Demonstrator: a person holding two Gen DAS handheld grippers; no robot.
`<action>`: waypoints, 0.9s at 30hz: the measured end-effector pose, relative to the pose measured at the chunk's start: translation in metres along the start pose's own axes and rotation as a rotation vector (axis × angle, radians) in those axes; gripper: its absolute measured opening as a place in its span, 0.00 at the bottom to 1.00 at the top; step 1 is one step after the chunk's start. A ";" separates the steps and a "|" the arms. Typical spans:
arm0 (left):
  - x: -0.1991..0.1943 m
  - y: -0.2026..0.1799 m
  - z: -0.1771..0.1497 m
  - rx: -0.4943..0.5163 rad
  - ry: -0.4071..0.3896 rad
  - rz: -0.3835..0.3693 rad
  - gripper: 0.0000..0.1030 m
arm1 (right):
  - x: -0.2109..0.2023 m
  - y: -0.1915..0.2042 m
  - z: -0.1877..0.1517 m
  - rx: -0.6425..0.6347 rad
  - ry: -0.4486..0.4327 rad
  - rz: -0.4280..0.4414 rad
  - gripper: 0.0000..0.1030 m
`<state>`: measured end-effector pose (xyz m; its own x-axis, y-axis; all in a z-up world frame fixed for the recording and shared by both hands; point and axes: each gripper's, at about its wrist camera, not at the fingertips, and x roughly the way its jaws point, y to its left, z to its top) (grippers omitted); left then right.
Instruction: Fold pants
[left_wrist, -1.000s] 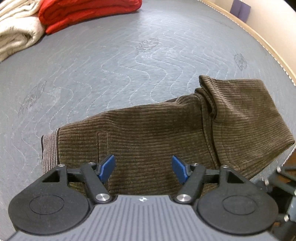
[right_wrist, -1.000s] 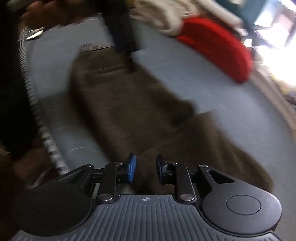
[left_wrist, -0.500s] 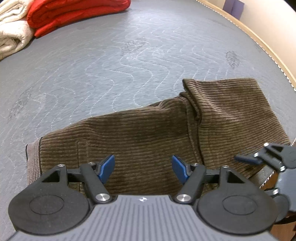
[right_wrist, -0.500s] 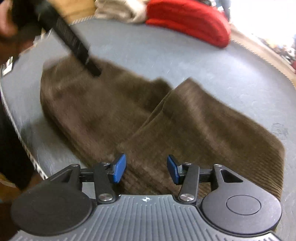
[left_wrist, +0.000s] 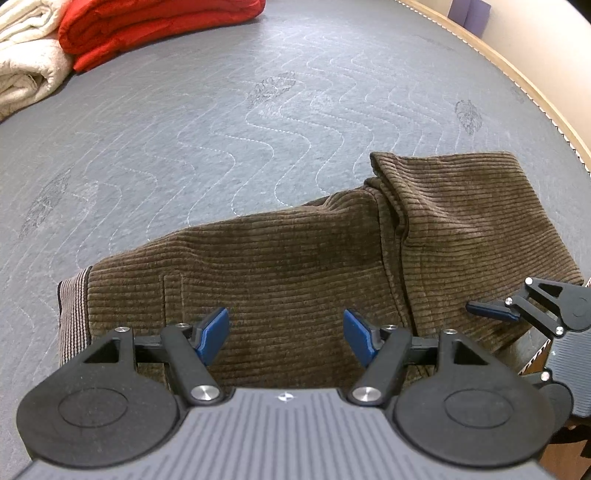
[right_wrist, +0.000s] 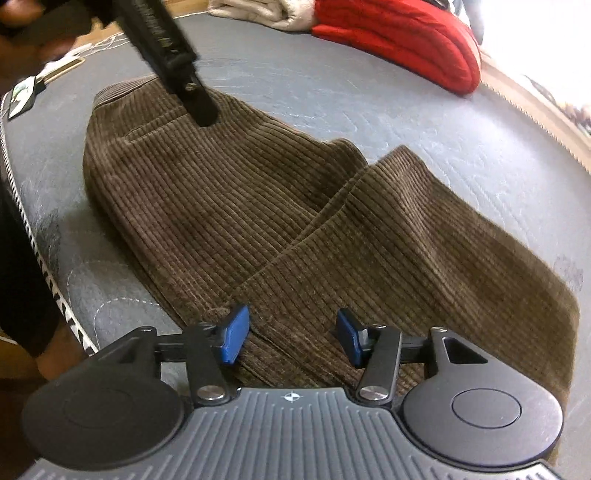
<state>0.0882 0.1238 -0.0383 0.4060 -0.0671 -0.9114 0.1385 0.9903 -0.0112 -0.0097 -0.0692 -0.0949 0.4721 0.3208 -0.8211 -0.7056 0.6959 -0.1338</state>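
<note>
Because the lower legs are already doubled over, the brown corduroy pants lie flat just ahead of the left gripper and right gripper, whose jaws are held apart and empty, presumably for gripping the near edge.

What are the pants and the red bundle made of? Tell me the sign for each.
Pants: brown corduroy by the look, matte, with raised parallel ribs across the cloth; the waistband lining is a thinner striped fabric.
Red bundle: soft, thick, matte cloth, perhaps fleece, going by its rounded folds; the weave is too small to tell.
</note>
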 end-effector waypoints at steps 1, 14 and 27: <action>-0.001 0.001 -0.001 0.000 0.000 0.003 0.72 | 0.002 0.002 -0.001 -0.010 -0.004 -0.007 0.53; -0.005 0.008 -0.008 -0.015 0.002 0.025 0.72 | -0.023 0.007 0.003 -0.051 -0.063 0.059 0.05; -0.001 -0.006 0.000 0.000 -0.004 0.006 0.73 | -0.047 -0.009 -0.013 0.055 -0.062 0.140 0.14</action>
<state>0.0874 0.1175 -0.0375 0.4101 -0.0615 -0.9100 0.1360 0.9907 -0.0056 -0.0325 -0.0991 -0.0627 0.4046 0.4550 -0.7933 -0.7376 0.6751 0.0110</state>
